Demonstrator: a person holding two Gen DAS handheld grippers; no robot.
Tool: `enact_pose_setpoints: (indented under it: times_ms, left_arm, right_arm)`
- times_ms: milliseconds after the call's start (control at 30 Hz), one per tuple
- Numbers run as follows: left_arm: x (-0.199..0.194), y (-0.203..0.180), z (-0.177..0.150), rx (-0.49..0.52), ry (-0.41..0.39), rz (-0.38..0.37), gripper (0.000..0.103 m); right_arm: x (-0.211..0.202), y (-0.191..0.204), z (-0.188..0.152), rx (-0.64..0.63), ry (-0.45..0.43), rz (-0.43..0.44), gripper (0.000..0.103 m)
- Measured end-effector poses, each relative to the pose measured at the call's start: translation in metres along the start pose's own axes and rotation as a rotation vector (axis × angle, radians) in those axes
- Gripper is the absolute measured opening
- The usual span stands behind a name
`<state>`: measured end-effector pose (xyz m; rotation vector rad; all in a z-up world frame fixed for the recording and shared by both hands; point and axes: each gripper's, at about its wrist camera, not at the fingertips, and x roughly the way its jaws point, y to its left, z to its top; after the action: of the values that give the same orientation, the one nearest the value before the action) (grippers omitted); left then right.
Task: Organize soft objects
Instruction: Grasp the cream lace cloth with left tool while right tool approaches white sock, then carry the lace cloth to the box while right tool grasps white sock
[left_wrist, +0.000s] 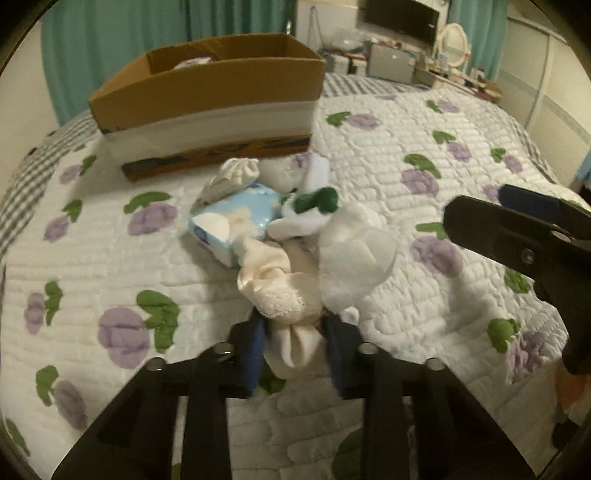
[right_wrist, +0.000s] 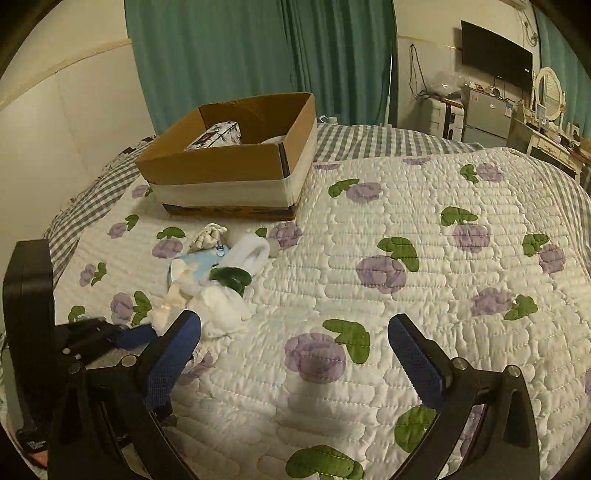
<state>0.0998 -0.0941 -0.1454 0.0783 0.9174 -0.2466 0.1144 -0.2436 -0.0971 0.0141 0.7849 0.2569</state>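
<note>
The left hand-held gripper (left_wrist: 295, 347) has its 2 blue pads closed against the near end of a cream knotted cloth (left_wrist: 284, 295), which lies on the quilted bed (left_wrist: 388, 166) at the front edge of a small heap of soft things. The cloth's long axis runs straight away from that gripper, toward the blue tissue pack (left_wrist: 236, 221), the white plush toy (left_wrist: 354, 251) with a green bow and, beyond them, the cardboard box (left_wrist: 207, 99), which sits near the far side of the bed and already holds a patterned pack. The right hand-held gripper (right_wrist: 295, 354) is spread wide and holds nothing, over bare quilt to the right of the heap. So the left is the nearer one, and a forward lift over the heap would likely carry the cloth to the box.
</note>
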Motion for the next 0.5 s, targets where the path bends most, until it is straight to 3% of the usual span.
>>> enact_pose_setpoints:
  times_ms: [133, 500]
  left_arm:
    - [-0.014, 0.009, -0.002, 0.008, -0.022, -0.021, 0.020]
    - [-0.041, 0.063, 0.001, -0.035, -0.073, 0.070, 0.020]
  right_arm:
    - [-0.001, 0.009, 0.000, -0.017, -0.010, 0.005, 0.102]
    - [0.036, 0.051, 0.000, -0.101, 0.058, 0.024, 0.099]
